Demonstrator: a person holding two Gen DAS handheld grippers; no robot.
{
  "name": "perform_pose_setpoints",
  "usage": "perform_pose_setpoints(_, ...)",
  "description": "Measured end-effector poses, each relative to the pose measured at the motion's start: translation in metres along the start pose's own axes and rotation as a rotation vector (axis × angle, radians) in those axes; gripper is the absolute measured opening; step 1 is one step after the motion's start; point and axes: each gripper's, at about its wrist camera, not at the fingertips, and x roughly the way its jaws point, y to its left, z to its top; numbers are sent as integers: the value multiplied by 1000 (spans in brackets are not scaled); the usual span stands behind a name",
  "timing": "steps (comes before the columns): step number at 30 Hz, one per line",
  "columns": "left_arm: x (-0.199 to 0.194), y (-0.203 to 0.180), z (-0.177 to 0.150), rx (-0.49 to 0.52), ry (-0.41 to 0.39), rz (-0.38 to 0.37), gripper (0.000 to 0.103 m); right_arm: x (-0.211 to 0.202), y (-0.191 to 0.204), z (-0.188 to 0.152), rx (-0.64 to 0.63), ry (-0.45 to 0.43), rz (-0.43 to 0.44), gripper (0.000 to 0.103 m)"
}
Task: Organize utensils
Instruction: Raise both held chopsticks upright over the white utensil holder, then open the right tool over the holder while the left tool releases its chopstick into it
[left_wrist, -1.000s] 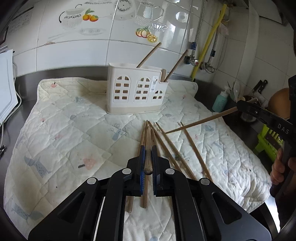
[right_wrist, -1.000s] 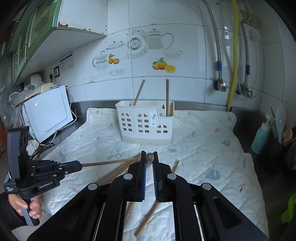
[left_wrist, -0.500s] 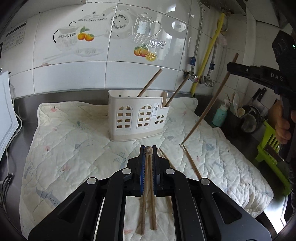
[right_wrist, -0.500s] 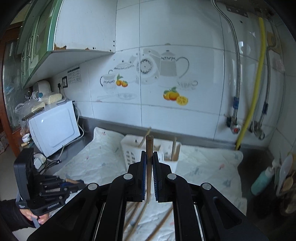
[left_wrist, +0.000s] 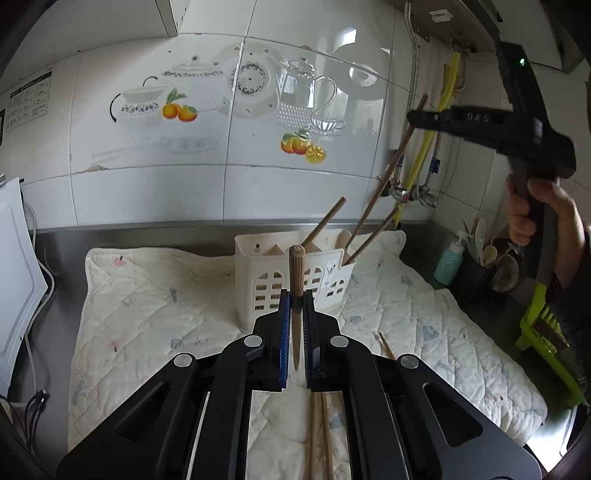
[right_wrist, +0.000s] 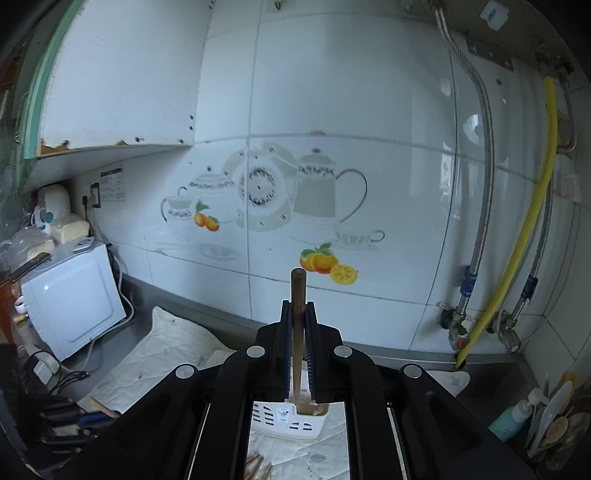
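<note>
A white plastic utensil holder (left_wrist: 295, 280) stands on a quilted mat (left_wrist: 147, 295), with two wooden chopsticks (left_wrist: 325, 221) leaning in it. My left gripper (left_wrist: 295, 306) is shut on a wooden chopstick (left_wrist: 296, 280), held upright in front of the holder. My right gripper (right_wrist: 298, 325) is shut on another chopstick (right_wrist: 297, 295), held high; its lower end reaches into the holder's right compartment (right_wrist: 306, 408). The right gripper also shows in the left wrist view (left_wrist: 421, 120), with its chopstick (left_wrist: 380, 184) slanting down into the holder. Loose chopsticks (left_wrist: 317, 424) lie on the mat below my left gripper.
A white microwave (right_wrist: 70, 299) stands at the left with cables beside it. Hoses and a yellow pipe (right_wrist: 532, 221) run down the tiled wall at the right. A teal bottle (left_wrist: 448, 262) and a spoon jar (left_wrist: 491, 254) stand at the right. A green rack (left_wrist: 546, 332) is beyond.
My right gripper has risen and carried its chopstick over the holder, its tip now in the right compartment. My left gripper has lifted its chopstick and tilted it upright.
</note>
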Motion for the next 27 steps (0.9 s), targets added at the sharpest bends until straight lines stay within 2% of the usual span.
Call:
perform_pose_setpoints(8, -13, 2, 67, 45, -139, 38, 5, 58, -11, -27, 23, 108, -37, 7)
perform_pose_setpoints(13, -8, 4, 108, 56, -210, 60, 4, 73, -15, -38, 26, 144, -40, 7)
perform_pose_setpoints(15, 0, 5, 118, 65, -231, 93, 4, 75, -17, -41, 28, 151, -41, 7)
perform_pose_setpoints(19, 26, 11, 127, 38, -206, 102, 4, 77, -17, -45, 20, 157, -39, 7)
perform_pose_setpoints(25, 64, 21, 117, 0, -127, 115, 5, 74, -19, -47, 8, 146, -47, 7)
perform_pose_setpoints(27, 72, 25, 113, -15, -101, 111, 5, 71, -20, -46, 10, 140, -46, 13)
